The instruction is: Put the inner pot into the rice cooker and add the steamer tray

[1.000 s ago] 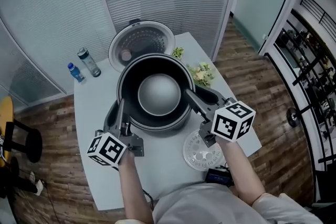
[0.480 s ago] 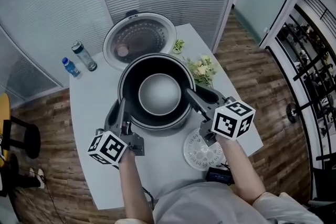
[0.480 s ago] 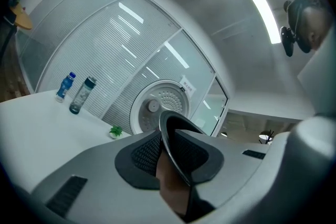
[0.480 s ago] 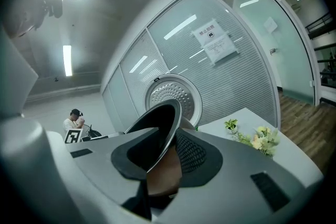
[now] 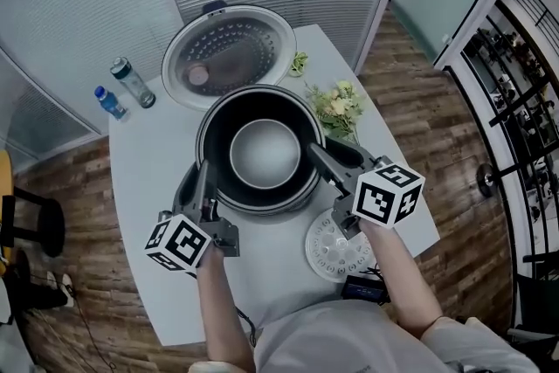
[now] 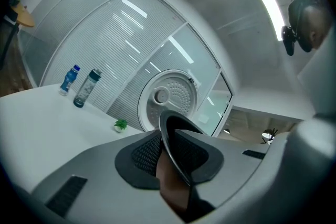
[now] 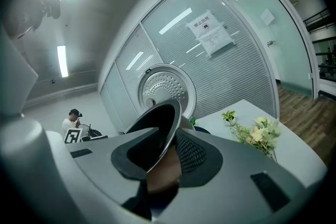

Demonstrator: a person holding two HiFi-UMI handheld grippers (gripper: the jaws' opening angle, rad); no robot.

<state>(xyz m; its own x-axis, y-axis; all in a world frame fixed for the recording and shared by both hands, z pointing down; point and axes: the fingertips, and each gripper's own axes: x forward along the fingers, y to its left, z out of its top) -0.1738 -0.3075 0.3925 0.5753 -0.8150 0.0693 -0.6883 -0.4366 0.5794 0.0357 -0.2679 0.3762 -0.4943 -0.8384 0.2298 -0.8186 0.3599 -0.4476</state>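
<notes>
**Inner pot held by both grippers at the cooker**

A person grips the dark inner pot [image 5: 262, 155] by its rim from two sides. The left gripper [image 5: 203, 179] is clamped on the near-left edge and the right gripper [image 5: 319, 157] on the right edge, with the rim pinched between each pair of pads. The pot sits in front of the raised rice cooker lid [image 5: 229, 57]. The white steamer tray [image 5: 336, 247] lies on the table [image 5: 148, 179] beside the right gripper, near a flower bunch [image 5: 339, 107]. Two bottles [image 5: 131, 81] stand at far left.

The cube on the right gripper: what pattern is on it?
The white cube carries black square markers; clearest in the head view.
</notes>
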